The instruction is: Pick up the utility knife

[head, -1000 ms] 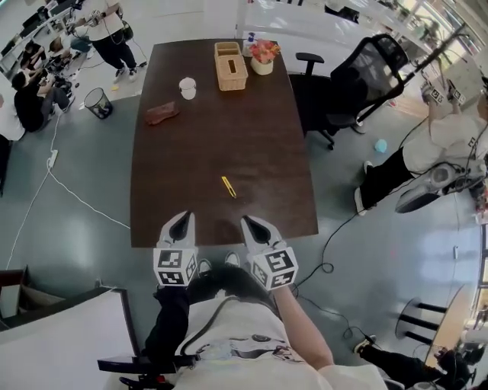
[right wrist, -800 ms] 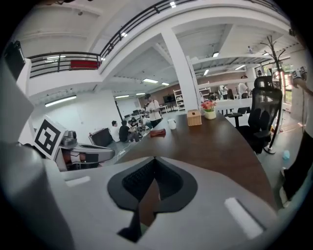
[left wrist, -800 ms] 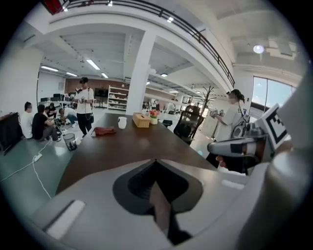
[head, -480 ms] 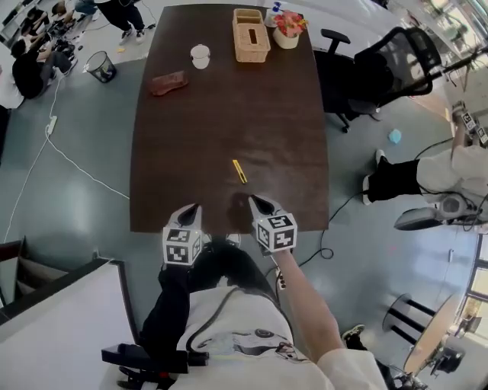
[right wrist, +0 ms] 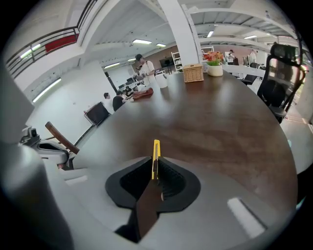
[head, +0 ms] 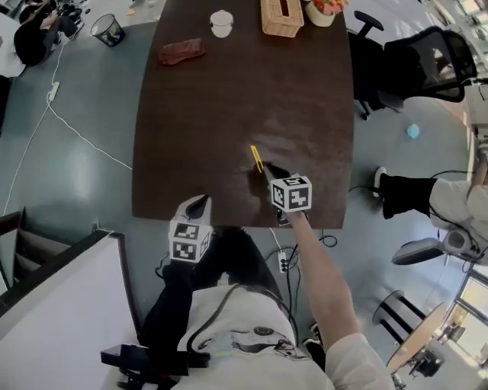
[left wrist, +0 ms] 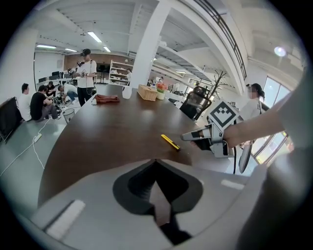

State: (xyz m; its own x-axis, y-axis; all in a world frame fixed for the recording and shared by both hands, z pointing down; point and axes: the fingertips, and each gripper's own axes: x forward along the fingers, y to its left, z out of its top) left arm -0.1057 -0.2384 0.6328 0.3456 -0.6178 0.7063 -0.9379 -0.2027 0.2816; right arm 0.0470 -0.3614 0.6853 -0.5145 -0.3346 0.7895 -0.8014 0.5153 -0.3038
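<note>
Yellow and thin, the utility knife (right wrist: 156,155) lies flat on the table. Its near end is right between the fingers of the right gripper (right wrist: 156,162). Those fingers look squeezed in on it, with only the knife in the slit. The rest of the knife sticks out straight ahead of the fingertips.

The left gripper (left wrist: 156,161) has its fingers pressed together with nothing in them. It hangs beside the right one, back by the table's edge.

What could go wrong? The fingers hold only the very end of the knife. On the way up, the long far end could tip down. The smooth handle could also slide out and drop.

The table (head: 229,107) is dark brown wood, smooth and a bit shiny. Far ahead of the fingers sit a woven basket (head: 280,17), a white cup (head: 222,21), a brown pouch (head: 181,52) and a pot of flowers (head: 324,9). A black office chair (head: 427,57) stands off to the right of the fingers. The room is a big bright office with a grey floor.
</note>
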